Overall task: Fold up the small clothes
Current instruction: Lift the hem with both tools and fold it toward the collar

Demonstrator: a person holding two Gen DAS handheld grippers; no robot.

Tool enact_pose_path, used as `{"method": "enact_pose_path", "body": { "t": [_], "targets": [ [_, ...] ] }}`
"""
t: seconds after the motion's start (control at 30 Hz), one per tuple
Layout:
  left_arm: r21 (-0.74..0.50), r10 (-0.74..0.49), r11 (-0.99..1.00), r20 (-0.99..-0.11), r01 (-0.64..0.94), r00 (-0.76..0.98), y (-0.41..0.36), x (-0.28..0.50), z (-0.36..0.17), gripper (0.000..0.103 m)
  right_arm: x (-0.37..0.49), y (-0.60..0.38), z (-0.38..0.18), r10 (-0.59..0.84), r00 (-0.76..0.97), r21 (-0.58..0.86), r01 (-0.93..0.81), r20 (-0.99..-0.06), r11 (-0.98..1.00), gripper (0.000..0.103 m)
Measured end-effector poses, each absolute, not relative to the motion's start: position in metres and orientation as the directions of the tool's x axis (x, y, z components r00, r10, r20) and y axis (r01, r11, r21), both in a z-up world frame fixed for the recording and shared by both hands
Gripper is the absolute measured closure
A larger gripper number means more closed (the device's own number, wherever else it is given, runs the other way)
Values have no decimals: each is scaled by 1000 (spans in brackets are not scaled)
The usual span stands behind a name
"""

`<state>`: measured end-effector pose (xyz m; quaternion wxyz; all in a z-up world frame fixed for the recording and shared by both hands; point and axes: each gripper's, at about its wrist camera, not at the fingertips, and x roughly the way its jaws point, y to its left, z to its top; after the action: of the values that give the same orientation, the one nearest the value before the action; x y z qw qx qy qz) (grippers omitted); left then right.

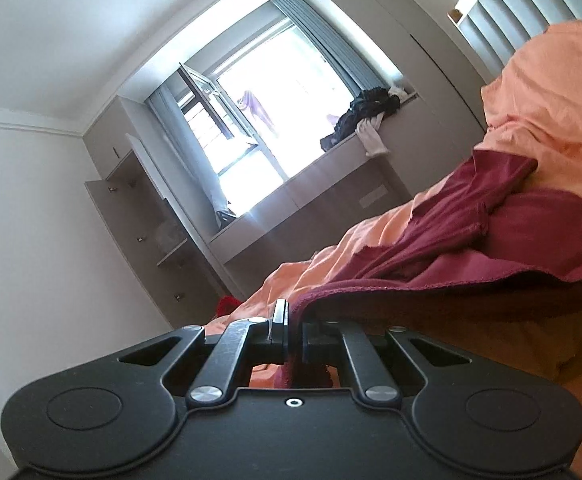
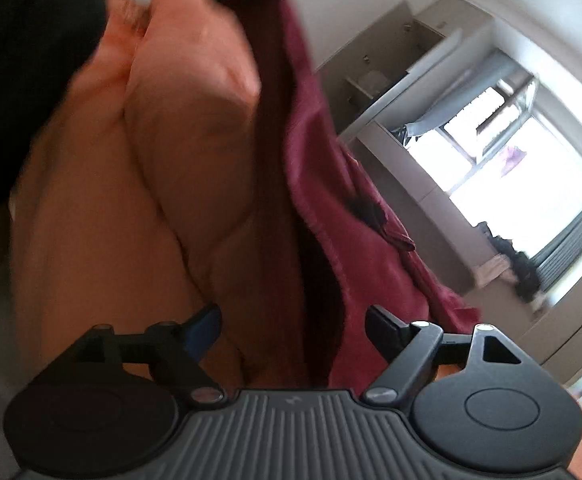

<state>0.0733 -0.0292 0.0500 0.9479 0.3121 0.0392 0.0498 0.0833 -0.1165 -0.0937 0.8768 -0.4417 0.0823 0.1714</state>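
- Bedding, an orange quilt (image 1: pixel 551 92), fills the right of the left view and runs off the frame; beneath the maroon cloth it is hidden.
- Maroon garment (image 1: pixel 491 248) drapes over the quilt; its far end is cut off.
- Left claw (image 1: pixel 293 332) is pressed together, pinching the garment's near edge.
- Right claw (image 2: pixel 291 328) stands spread, blurred, garment (image 2: pixel 355 240) hanging between its fingers untouched.

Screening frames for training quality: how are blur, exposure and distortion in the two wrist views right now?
Left wrist view: sharp; the bright window is blown out to white, walls bow from fisheye, and the left claw is crisp, shut on the dark red cloth garment. Right wrist view: heavy motion blur smears the orange fabric and dark red cloth; window overexposed; the open right claw is only slightly soft.
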Motion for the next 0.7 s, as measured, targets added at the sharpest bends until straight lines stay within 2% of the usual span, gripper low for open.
{"method": "enact_pose_path", "body": {
  "t": [0.07, 0.1, 0.13, 0.17, 0.2, 0.23, 0.43, 0.53, 0.7],
  "targets": [
    [594, 122, 801, -36, -77, 992, -26, 72, 50, 97, 89, -115, -102, 157, 949, -792, -315, -274, 524, 27],
    [597, 128, 798, -34, -83, 991, -25, 74, 49, 97, 90, -118, -102, 133, 954, -793, -298, -269, 531, 36],
    [601, 134, 795, -35, -86, 990, -23, 74, 47, 97, 92, -124, -99, 105, 958, -786, -279, -267, 552, 51],
    [605, 141, 791, -41, -88, 989, -21, 74, 45, 97, 95, -127, -98, 83, 961, -777, -264, -265, 572, 62],
    [607, 145, 790, -51, -85, 988, -22, 80, 42, 97, 95, -133, -95, 70, 960, -761, -257, -270, 596, 89],
    [608, 149, 790, -65, -79, 987, -22, 80, 39, 97, 95, -140, -90, 68, 960, -736, -252, -271, 629, 98],
    [628, 144, 776, -82, -61, 986, -25, 59, 23, 97, 64, -167, -51, 33, 996, -654, -80, -85, 752, 99],
    [622, 128, 781, -72, -55, 989, -24, 42, 28, 97, 43, -177, -35, 23, 999, -627, -45, -43, 778, 99],
    [618, 98, 785, -48, -48, 994, -19, -5, 43, 97, -7, -176, -14, 37, 999, -656, -47, -29, 753, 99]
  ]
}}
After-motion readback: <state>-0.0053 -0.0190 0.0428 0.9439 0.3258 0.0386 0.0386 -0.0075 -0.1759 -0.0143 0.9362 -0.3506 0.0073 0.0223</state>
